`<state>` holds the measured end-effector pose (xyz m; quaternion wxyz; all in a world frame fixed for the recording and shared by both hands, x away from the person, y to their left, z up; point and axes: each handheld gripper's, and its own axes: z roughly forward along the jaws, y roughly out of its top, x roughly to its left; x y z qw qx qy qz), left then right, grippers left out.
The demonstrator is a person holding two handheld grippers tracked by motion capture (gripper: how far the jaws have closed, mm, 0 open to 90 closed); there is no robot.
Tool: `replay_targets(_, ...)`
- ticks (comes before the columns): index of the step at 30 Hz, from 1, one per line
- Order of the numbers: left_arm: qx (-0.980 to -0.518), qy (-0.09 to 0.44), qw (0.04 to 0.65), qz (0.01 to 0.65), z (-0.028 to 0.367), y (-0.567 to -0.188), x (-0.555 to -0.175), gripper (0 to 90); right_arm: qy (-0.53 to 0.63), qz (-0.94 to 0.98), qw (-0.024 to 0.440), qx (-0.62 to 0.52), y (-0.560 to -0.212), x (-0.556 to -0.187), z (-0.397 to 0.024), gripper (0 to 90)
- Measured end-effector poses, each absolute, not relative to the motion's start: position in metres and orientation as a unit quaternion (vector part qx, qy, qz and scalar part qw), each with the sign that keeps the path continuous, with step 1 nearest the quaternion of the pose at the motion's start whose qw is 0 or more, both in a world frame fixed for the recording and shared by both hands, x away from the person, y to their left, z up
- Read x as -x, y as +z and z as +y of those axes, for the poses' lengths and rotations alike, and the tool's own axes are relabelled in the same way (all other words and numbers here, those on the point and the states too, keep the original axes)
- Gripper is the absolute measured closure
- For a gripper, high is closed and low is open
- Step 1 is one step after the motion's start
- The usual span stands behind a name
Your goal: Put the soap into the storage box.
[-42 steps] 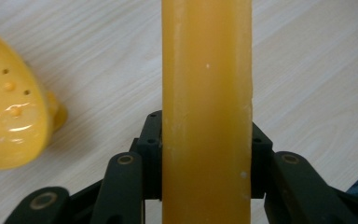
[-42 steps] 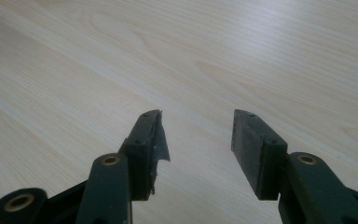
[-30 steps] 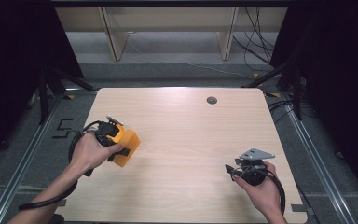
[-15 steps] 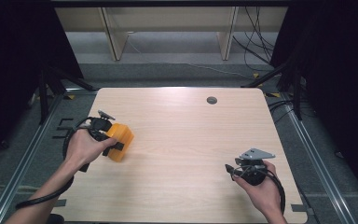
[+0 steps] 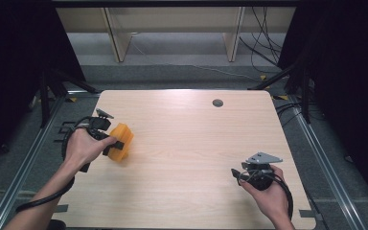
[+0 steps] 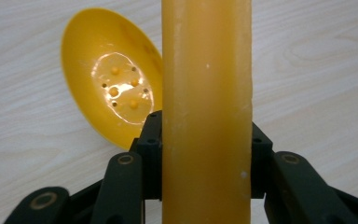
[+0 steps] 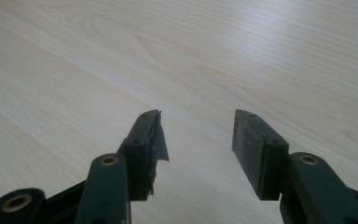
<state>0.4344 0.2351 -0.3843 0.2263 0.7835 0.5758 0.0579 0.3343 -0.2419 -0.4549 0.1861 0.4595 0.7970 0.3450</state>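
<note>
Left hand-held gripper (image 5: 117, 143) clamps an orange-yellow block (image 6: 207, 112) (above the table (image 5: 187, 143)); right hand-held gripper (image 7: 196, 140) gapes

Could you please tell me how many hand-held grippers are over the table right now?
2. The left hand-held gripper is near the table's left edge, clamped on an orange-yellow block. The right hand-held gripper is near the front right corner, jaws open and empty.

Glossy yellow plastic bowl (image 6: 116, 79) lies on the smooth, matt pale wood table (image 6: 317, 70).
</note>
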Motion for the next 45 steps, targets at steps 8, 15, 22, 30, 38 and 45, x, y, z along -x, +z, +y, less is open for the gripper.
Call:
replay_targets(8,-0.771,0.076,0.217,0.593,0.246,-0.38,-0.455,60.5,0.345,0.8,0.193,-0.451,-0.457,-0.335,-0.242,52.1)
replay_targets(15,-0.752,0.078,0.195,0.625,0.243,-0.385,-0.471,60.5,0.346,0.8,0.192,-0.452,-0.457,-0.336,-0.242,52.2)
replay_targets(22,-0.735,0.084,0.17,0.651,0.24,-0.389,-0.478,60.5,0.346,0.8,0.189,-0.452,-0.457,-0.335,-0.242,52.1)
replay_targets(30,-0.729,0.094,0.15,0.661,0.241,-0.395,-0.481,60.5,0.345,0.796,0.179,-0.463,-0.456,-0.334,-0.24,52.0)
replay_targets(38,-0.722,0.091,0.146,0.67,0.242,-0.4,-0.485,60.5,0.344,0.796,0.179,-0.464,-0.456,-0.334,-0.241,51.9)
replay_targets(45,-0.723,0.088,0.144,0.67,0.244,-0.404,-0.488,60.5,0.344,0.797,0.178,-0.464,-0.456,-0.334,-0.241,51.9)
